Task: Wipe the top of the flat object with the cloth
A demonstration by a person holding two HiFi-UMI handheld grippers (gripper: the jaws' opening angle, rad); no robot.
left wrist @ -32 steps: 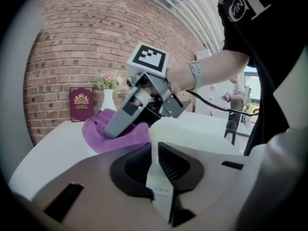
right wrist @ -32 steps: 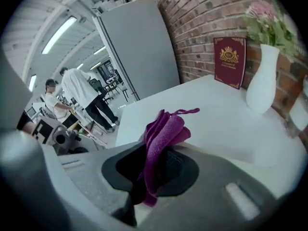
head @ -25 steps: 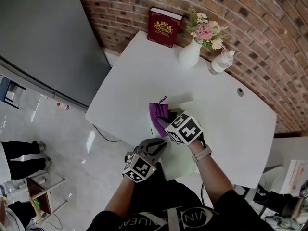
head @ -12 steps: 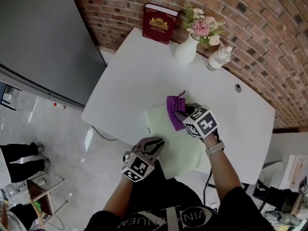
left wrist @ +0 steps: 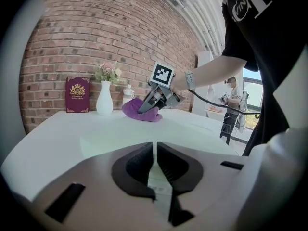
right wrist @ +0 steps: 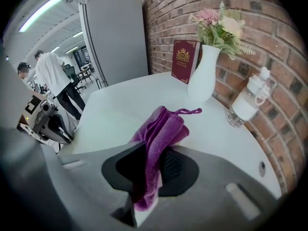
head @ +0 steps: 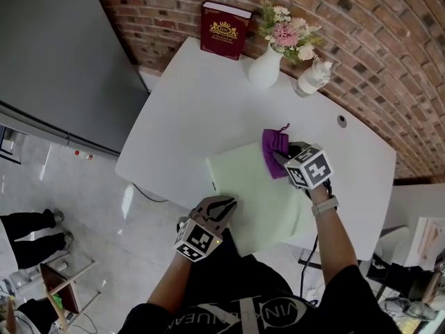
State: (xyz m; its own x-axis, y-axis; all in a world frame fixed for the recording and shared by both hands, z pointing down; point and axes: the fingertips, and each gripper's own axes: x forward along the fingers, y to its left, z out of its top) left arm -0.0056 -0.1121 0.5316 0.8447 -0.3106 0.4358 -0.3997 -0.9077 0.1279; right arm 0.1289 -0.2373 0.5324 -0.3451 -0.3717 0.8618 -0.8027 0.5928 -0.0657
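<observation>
the pale green mat point(head: 250, 193) is laid flat on the white counter point(head: 201, 96), near its front edge. its near edge is pinched between the closed left tongs point(head: 224, 204), apparently so that sliding is prevented. the purple cloth point(head: 274, 147) is clamped in the right tongs point(head: 283, 157) and pressed onto the mat's far right corner, where wiping is judged to be under way.

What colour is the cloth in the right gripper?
Purple. The cloth shows best in the right gripper view.
</observation>
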